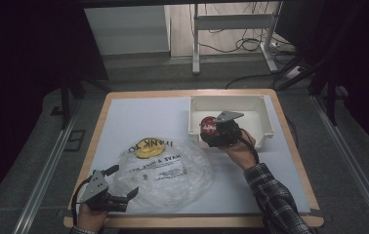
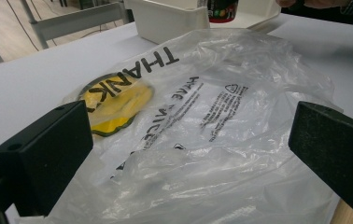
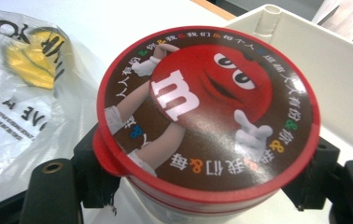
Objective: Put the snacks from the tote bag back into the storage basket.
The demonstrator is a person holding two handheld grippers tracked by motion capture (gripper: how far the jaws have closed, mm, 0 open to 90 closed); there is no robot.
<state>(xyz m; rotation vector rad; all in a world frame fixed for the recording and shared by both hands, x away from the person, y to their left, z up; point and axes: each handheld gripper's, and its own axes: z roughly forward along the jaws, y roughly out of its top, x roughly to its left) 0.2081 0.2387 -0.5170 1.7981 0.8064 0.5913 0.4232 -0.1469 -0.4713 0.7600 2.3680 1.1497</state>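
Candy tub (image 3: 207,116) | upright, lid up | gripped by right tongs (image 1: 216,132)

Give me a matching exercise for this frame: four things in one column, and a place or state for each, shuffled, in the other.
1. candy tub
2. plastic bag
3. white bin
4. left gripper

A. open, at the bag's near edge
B. lying flat on the table
C. clamped in the right gripper
D. at the table's far right

Pairs: 1-C, 2-B, 3-D, 4-A
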